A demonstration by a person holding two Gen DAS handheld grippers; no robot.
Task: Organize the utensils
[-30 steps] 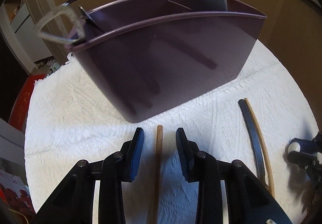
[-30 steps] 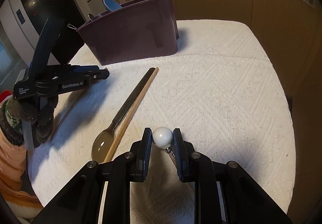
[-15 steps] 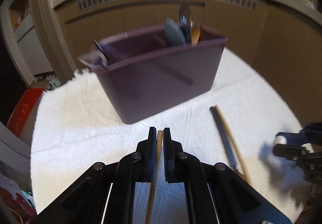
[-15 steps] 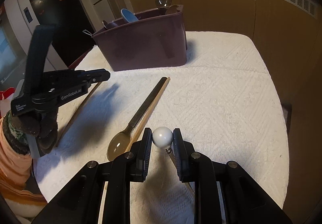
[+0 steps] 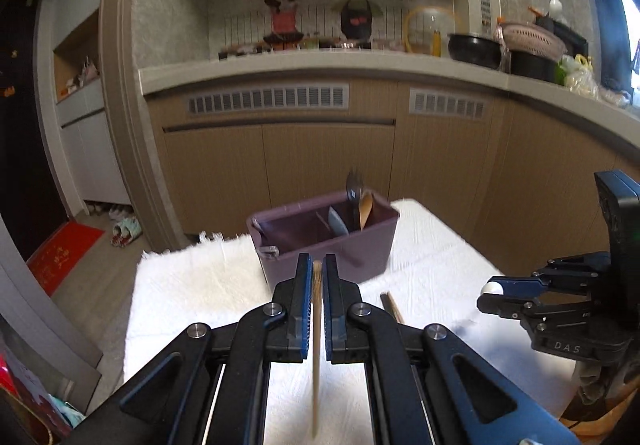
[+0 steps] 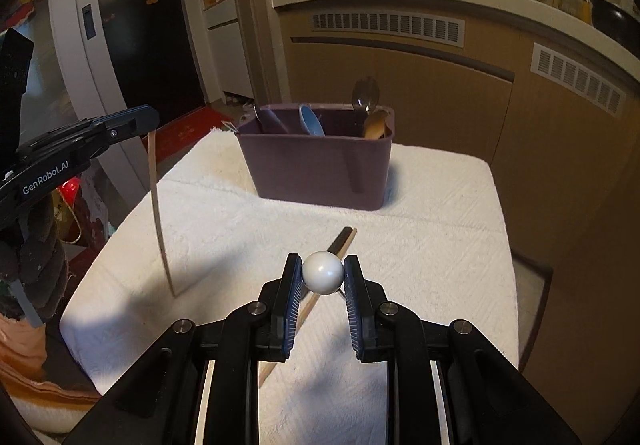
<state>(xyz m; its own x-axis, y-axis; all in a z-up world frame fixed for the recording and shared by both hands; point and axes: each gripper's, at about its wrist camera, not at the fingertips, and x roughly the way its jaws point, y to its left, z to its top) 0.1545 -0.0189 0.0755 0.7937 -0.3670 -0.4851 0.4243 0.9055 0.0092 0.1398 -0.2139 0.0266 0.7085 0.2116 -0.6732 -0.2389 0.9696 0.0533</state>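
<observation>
My left gripper (image 5: 317, 265) is shut on a thin wooden chopstick (image 5: 316, 345), which hangs down from its pads above the white towel (image 5: 200, 285). In the right wrist view the left gripper (image 6: 140, 121) holds the chopstick (image 6: 158, 205) by its top end at the left. My right gripper (image 6: 322, 265) is shut on a utensil with a white ball end (image 6: 322, 272); its thin metal stem is mostly hidden below. The purple caddy (image 6: 312, 173) stands at the towel's far end with a blue spoon (image 6: 311, 120), a metal spoon (image 6: 365, 95) and a wooden spoon (image 6: 376, 125) in it.
A dark-handled spoon and a second chopstick (image 6: 344, 237) lie side by side on the towel (image 6: 420, 245) in front of the caddy. Wooden kitchen cabinets (image 5: 320, 165) stand behind the table. A red mat (image 5: 60, 253) lies on the floor at the left.
The left gripper has shut on the chopstick and lifted it off the towel, so it now hangs down. The right gripper has risen, still gripping the ball-ended utensil. Both have drawn back from the caddy.
</observation>
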